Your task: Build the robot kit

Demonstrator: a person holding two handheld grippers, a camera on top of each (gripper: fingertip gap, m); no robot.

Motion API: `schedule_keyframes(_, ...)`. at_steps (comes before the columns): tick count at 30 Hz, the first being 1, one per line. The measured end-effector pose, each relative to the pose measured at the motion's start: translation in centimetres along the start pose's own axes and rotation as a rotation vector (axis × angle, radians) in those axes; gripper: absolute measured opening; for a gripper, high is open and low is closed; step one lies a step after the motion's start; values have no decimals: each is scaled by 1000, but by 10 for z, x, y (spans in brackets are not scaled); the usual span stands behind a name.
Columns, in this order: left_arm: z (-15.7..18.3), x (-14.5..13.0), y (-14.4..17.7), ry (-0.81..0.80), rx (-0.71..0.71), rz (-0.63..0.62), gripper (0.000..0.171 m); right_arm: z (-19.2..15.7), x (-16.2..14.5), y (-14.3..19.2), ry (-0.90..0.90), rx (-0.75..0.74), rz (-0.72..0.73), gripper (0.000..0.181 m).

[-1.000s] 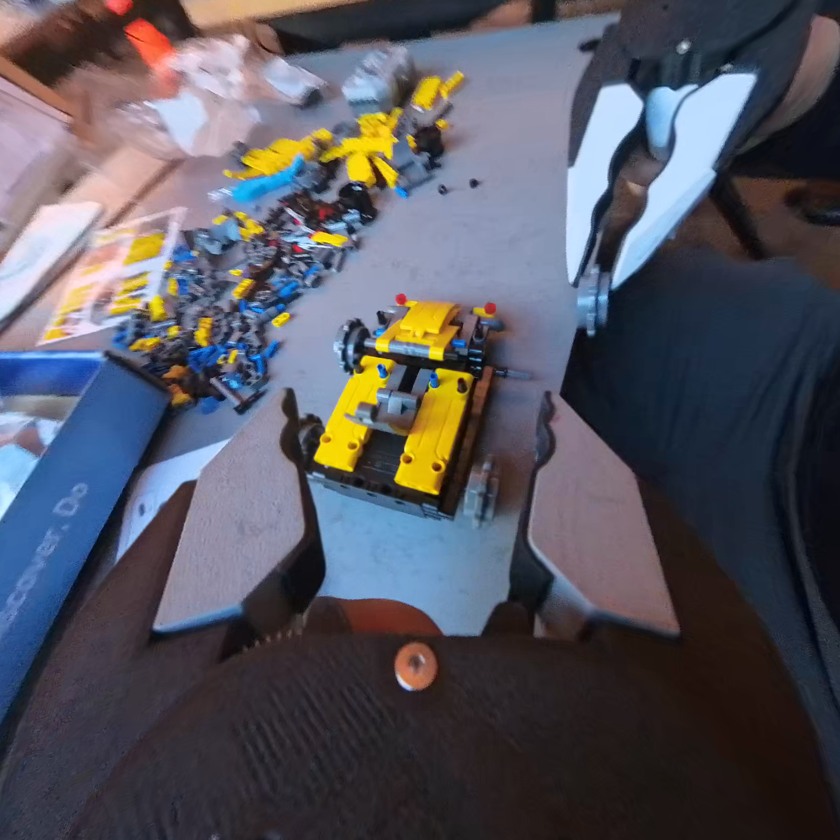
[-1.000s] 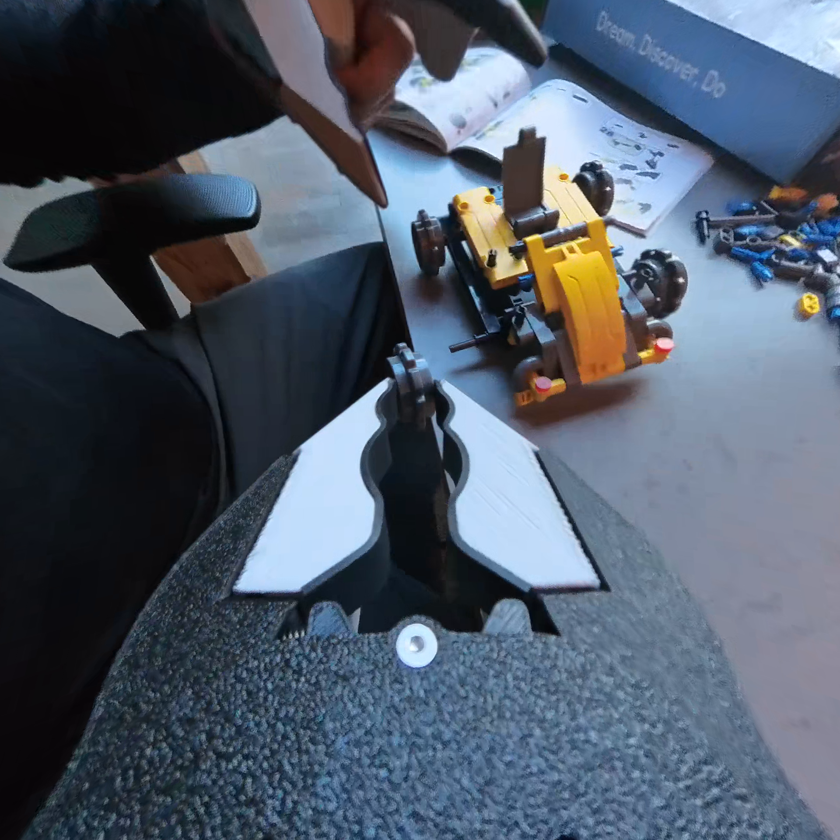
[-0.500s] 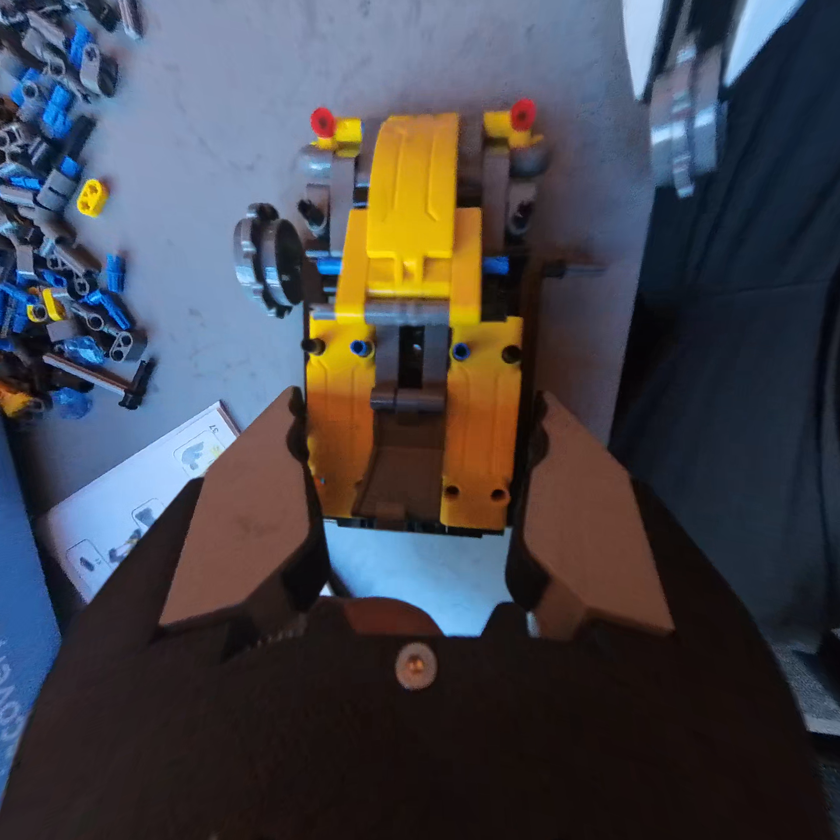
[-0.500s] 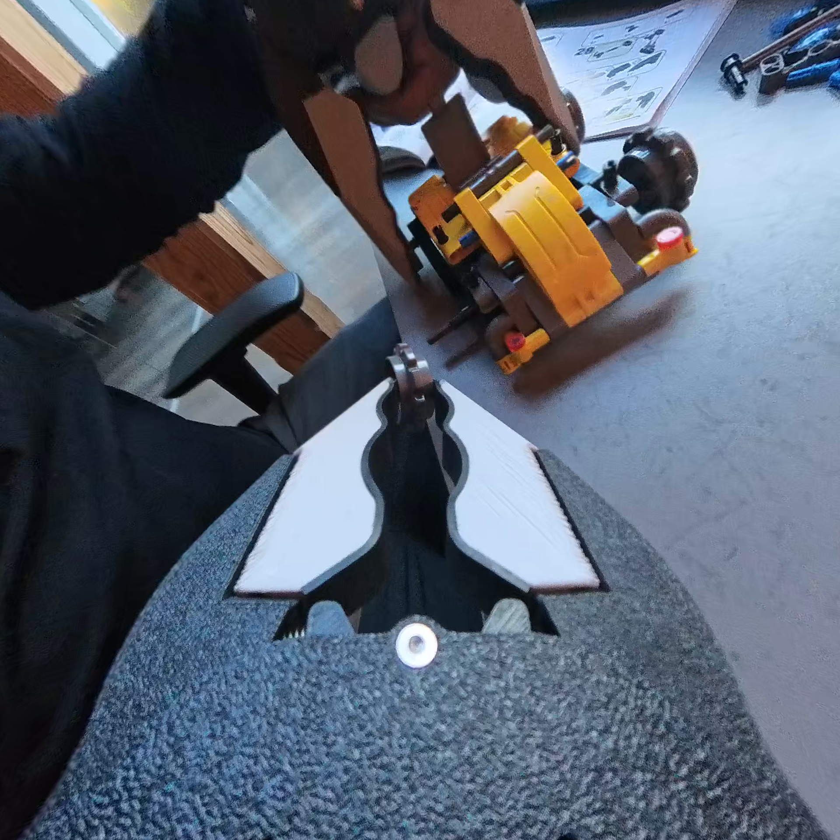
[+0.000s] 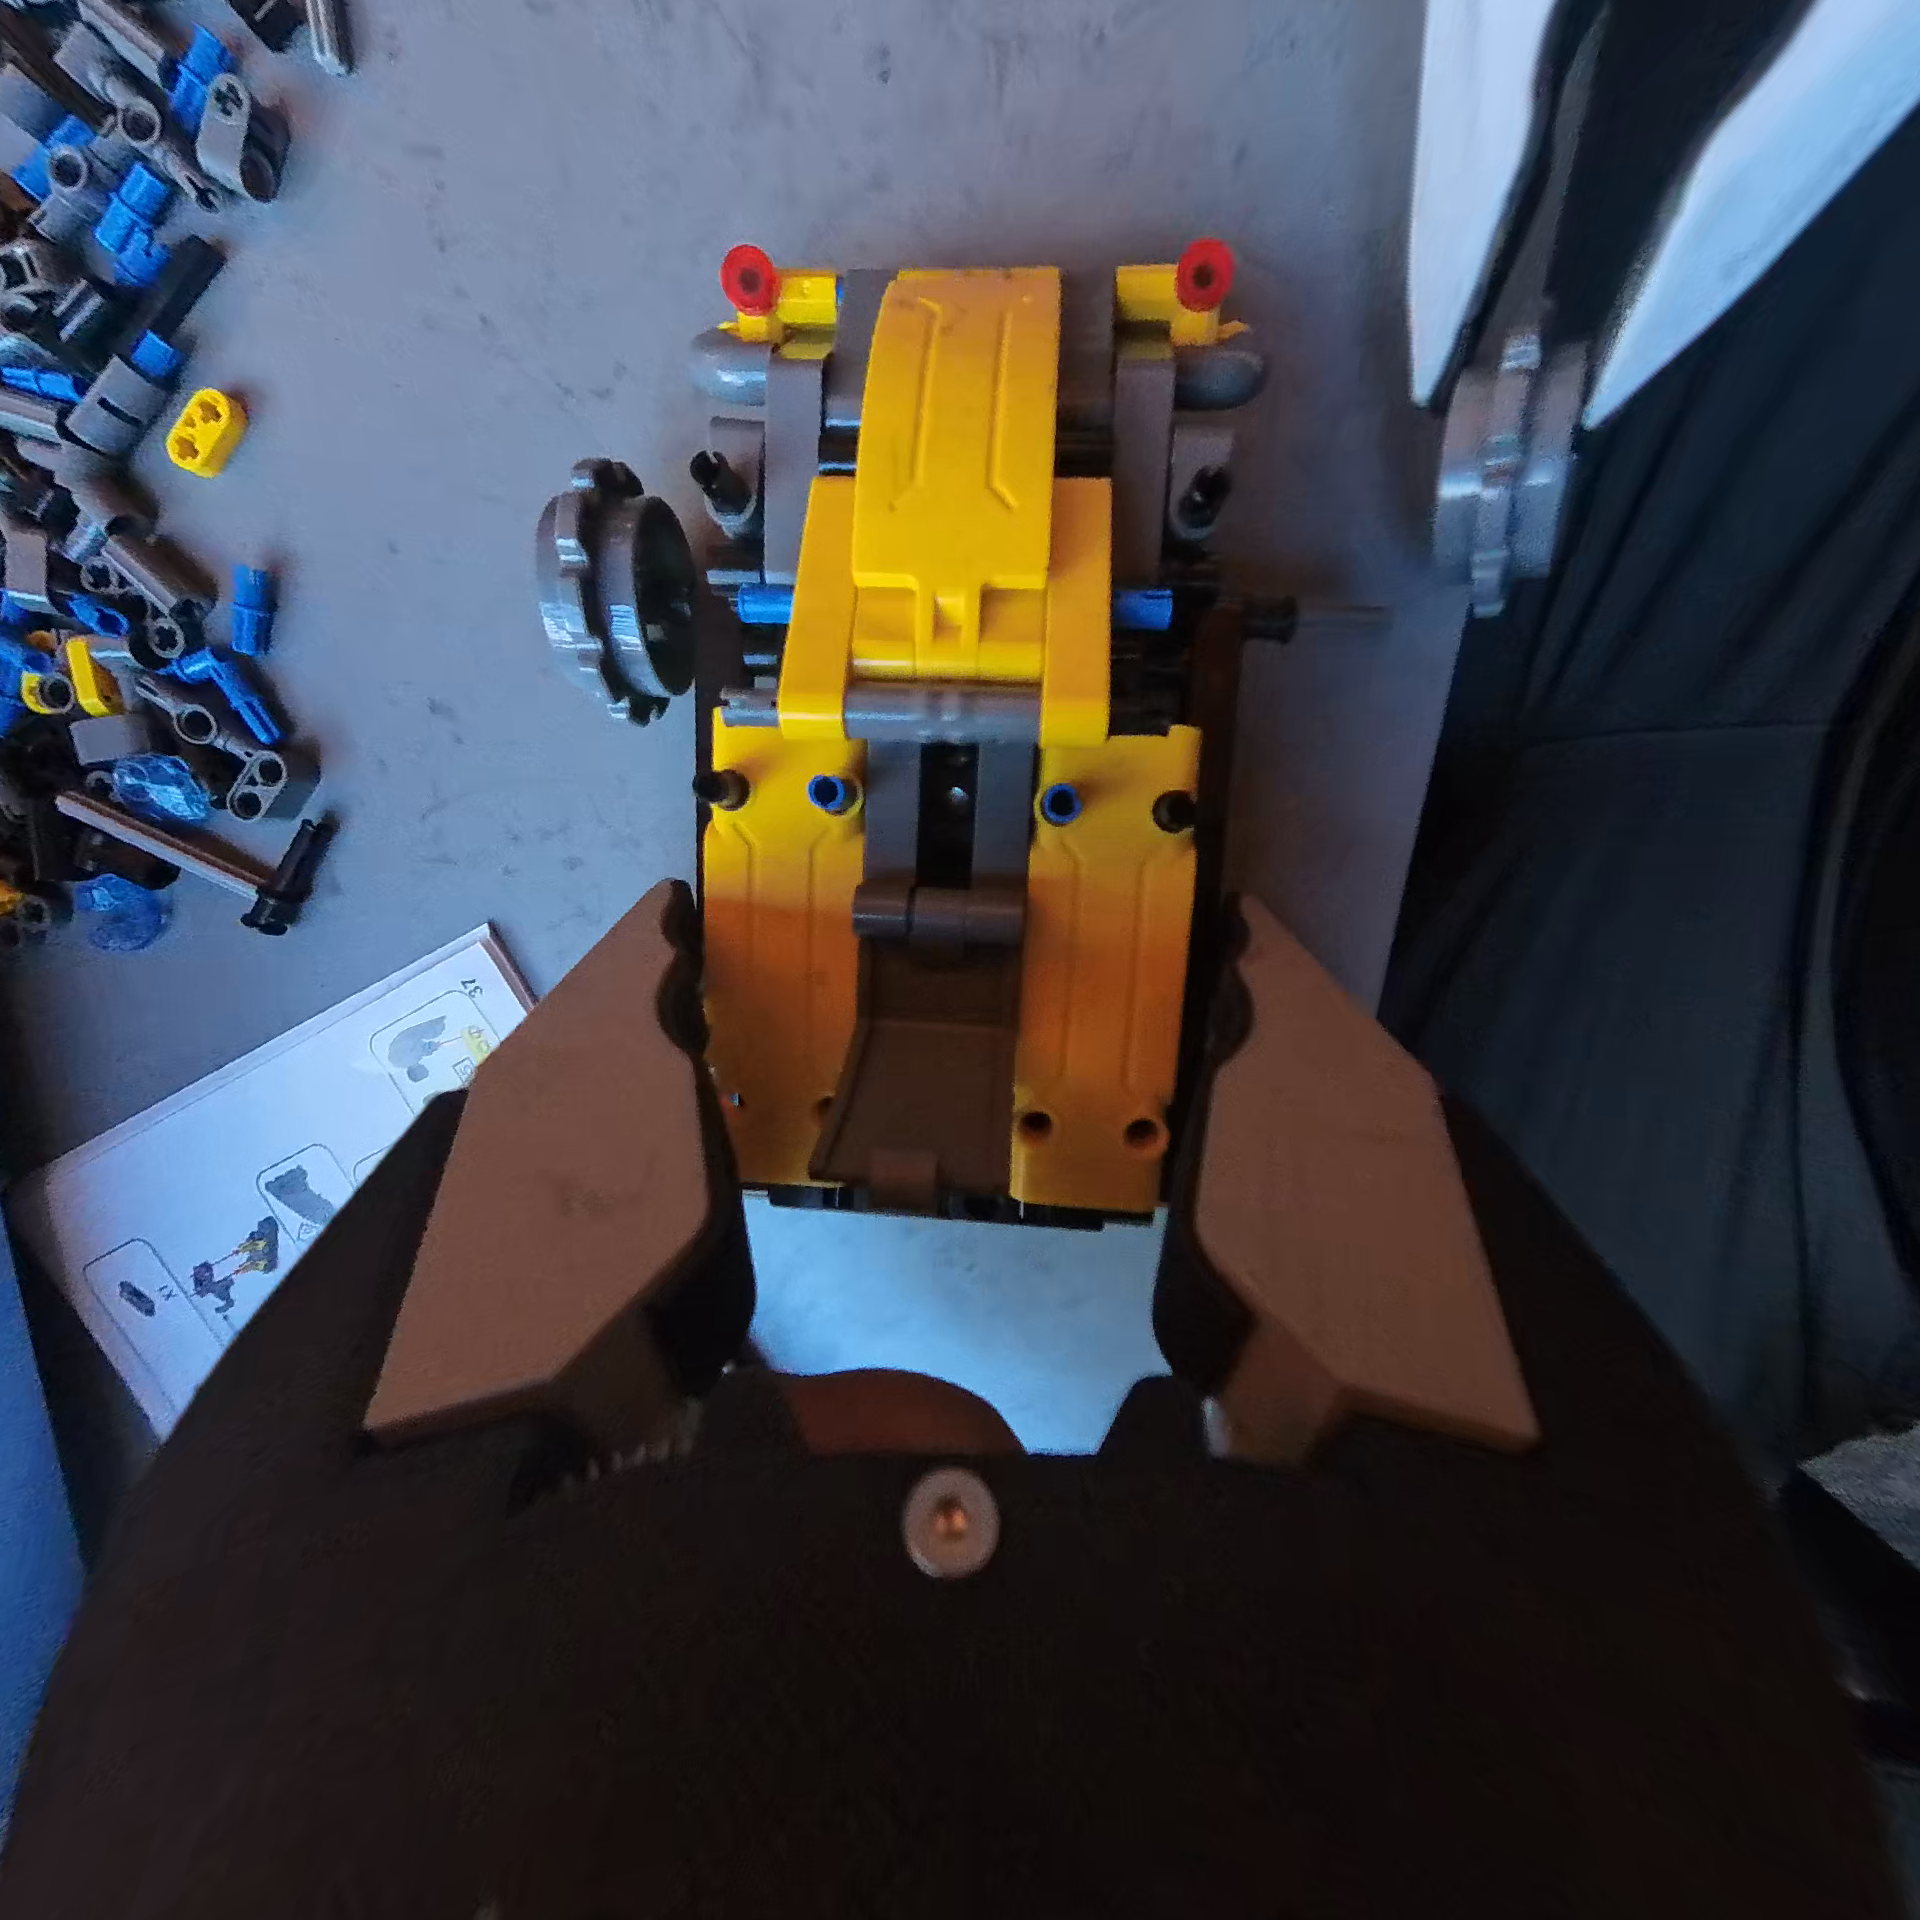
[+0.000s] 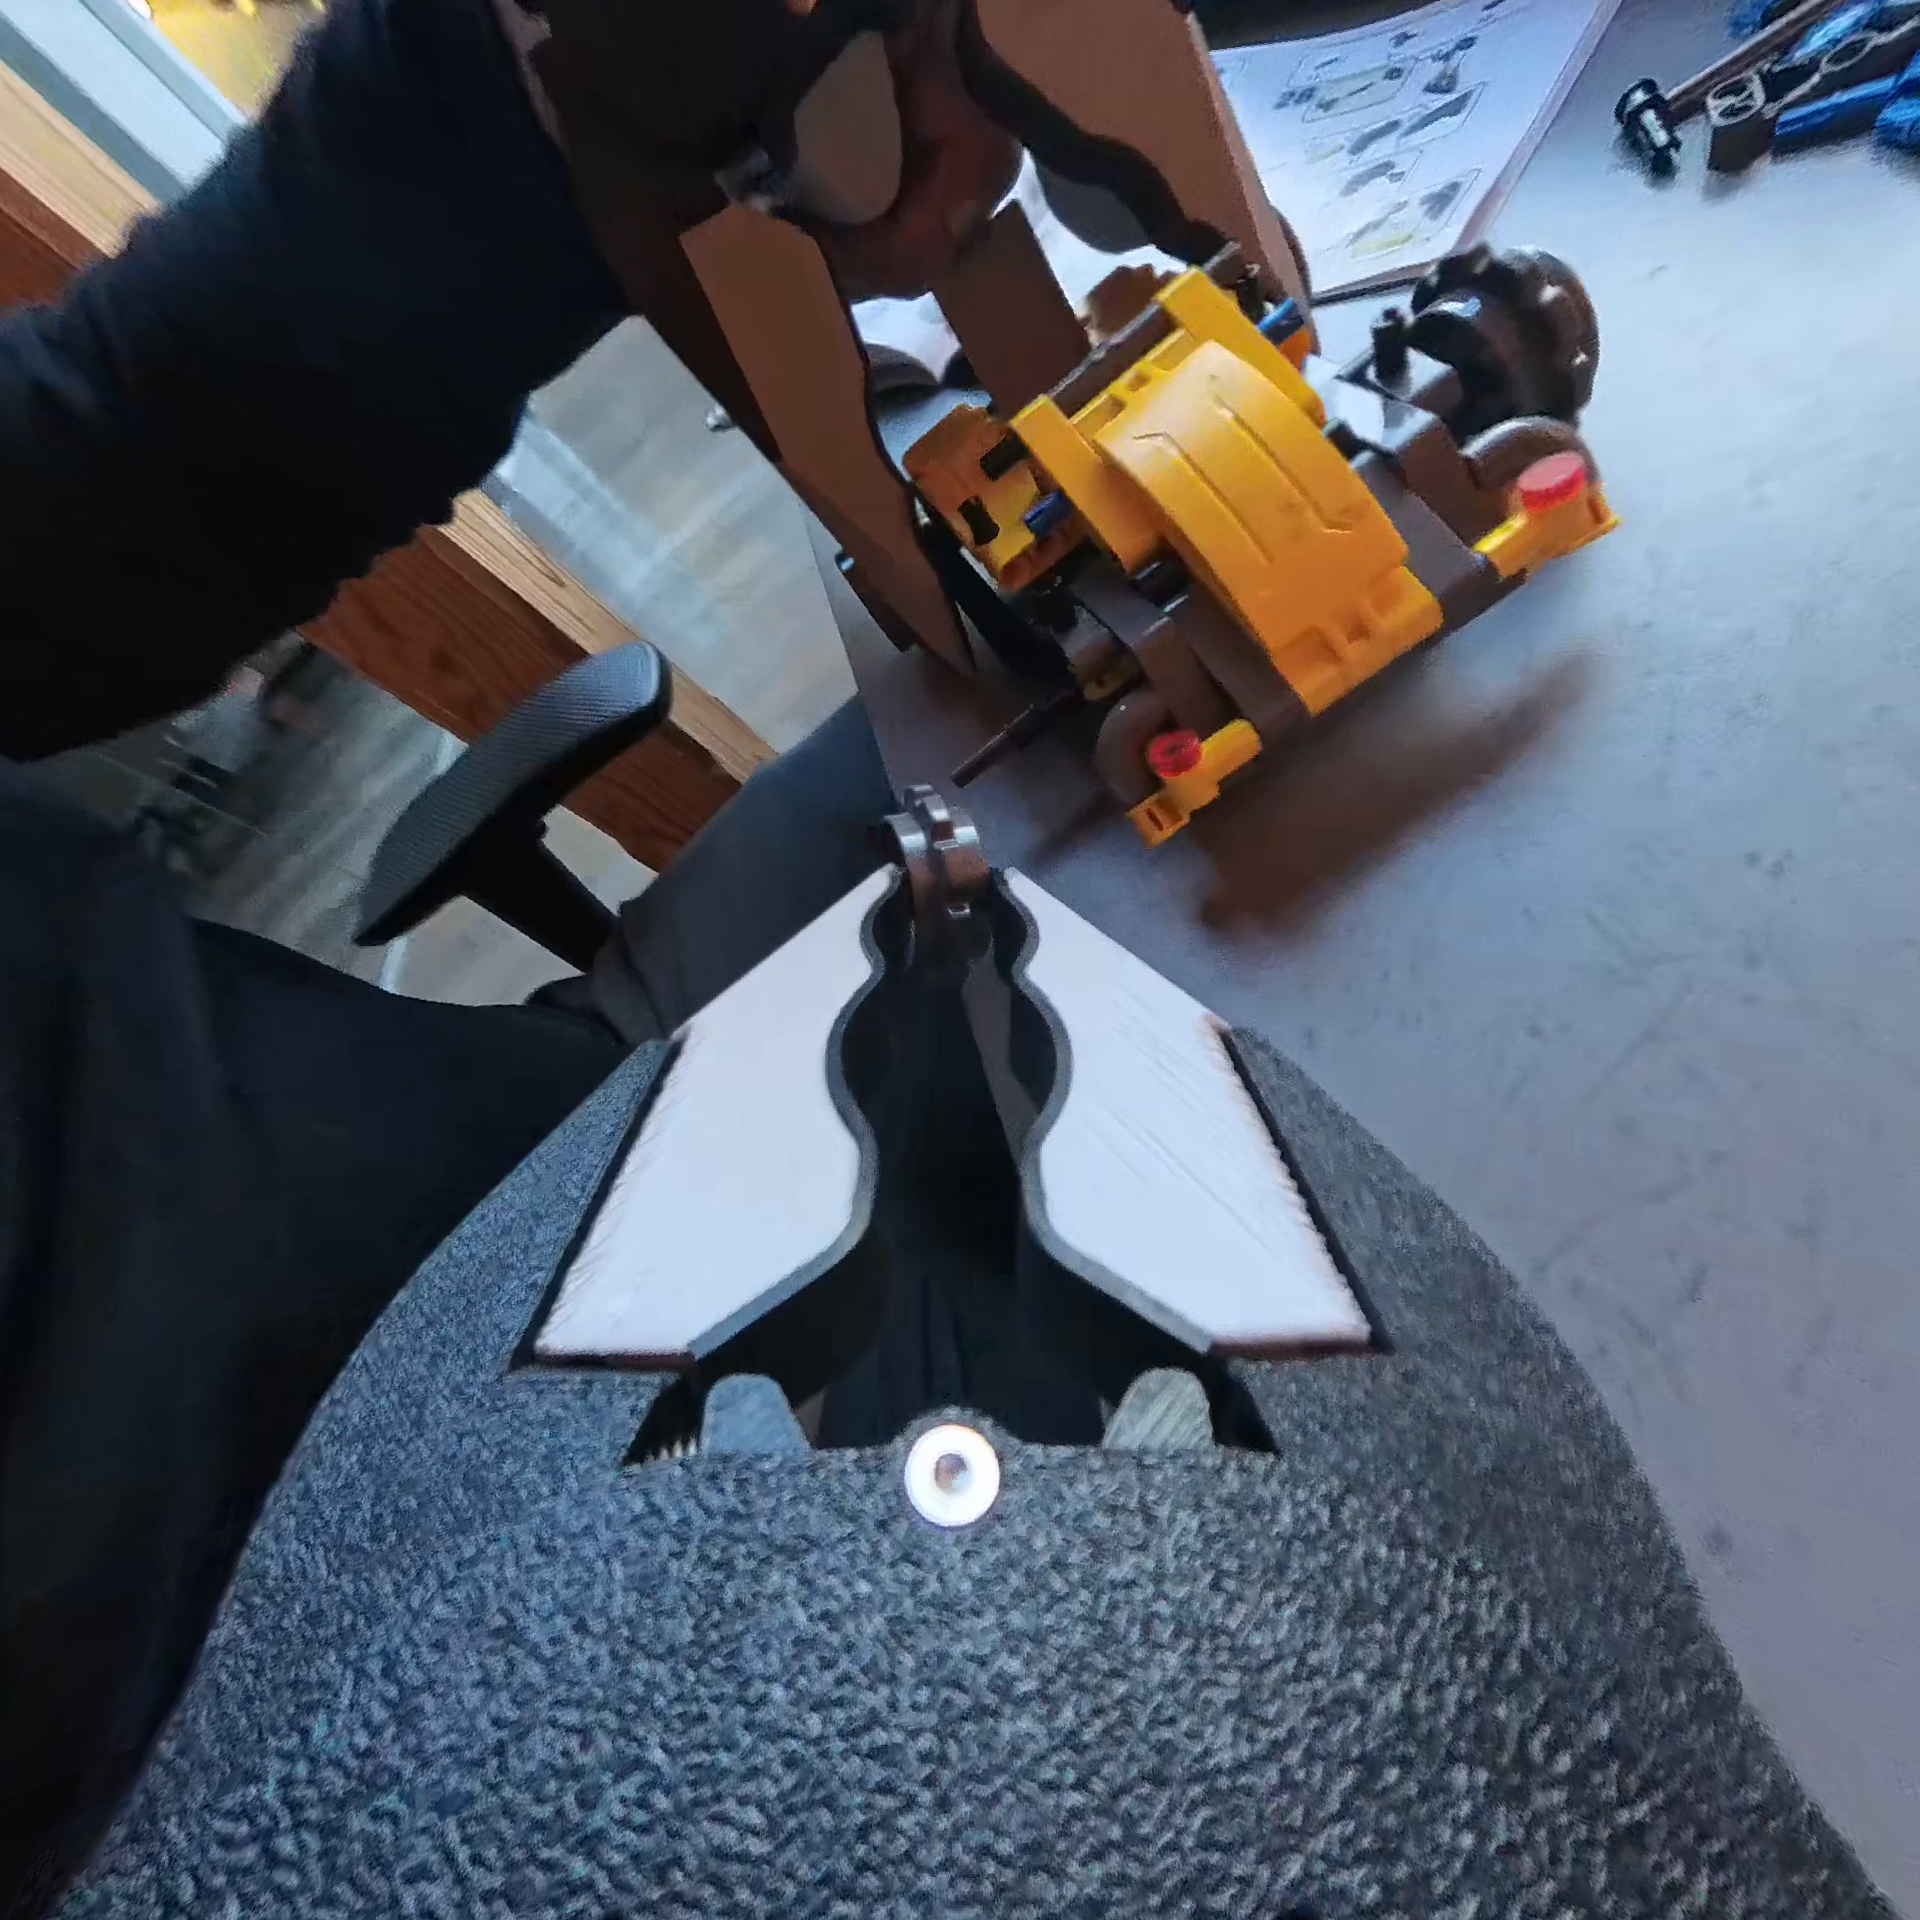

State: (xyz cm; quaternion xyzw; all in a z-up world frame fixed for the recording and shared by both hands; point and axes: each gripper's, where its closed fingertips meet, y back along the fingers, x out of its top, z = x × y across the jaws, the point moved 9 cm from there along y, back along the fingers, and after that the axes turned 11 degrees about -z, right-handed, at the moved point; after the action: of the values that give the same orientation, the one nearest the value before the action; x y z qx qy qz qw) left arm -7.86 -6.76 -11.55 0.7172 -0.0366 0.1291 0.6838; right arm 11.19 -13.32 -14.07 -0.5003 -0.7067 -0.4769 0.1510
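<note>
1. Left gripper (image 5: 956, 935): brown fingers spread wide, straddling the rear of the yellow brick-built vehicle (image 5: 956, 436), close against both flanks. Cannot tell whether they are squeezing it.
2. Right gripper (image 6: 940, 894): clenched on a small grey toothed wheel (image 6: 935, 847) at its tips, held off the table's edge, near the vehicle's front corner.
3. Vehicle on the grey table (image 6: 1558, 1039); one matching wheel (image 5: 613, 592) fitted, opposite side shows a bare axle (image 5: 1340, 615).
4. Nearby: loose parts (image 5: 125, 623), instruction booklet (image 5: 260, 1195).
</note>
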Motion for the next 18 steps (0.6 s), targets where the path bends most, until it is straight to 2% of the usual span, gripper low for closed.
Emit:
schedule_keyframes(3,1,1,-1,3,9,6,95,-9,8,0,118,-51,25,15)
schedule_keyframes(6,4,1,-2,7,31,22,95,-19,11,-3,318,-116,35,15)
schedule_keyframes(10,6,-1,-3,24,26,60,95,-29,5,-12,574,-355,-50,15)
schedule_keyframes(18,5,-5,-3,20,14,117,95,-40,1,-21,791,-565,-100,14)
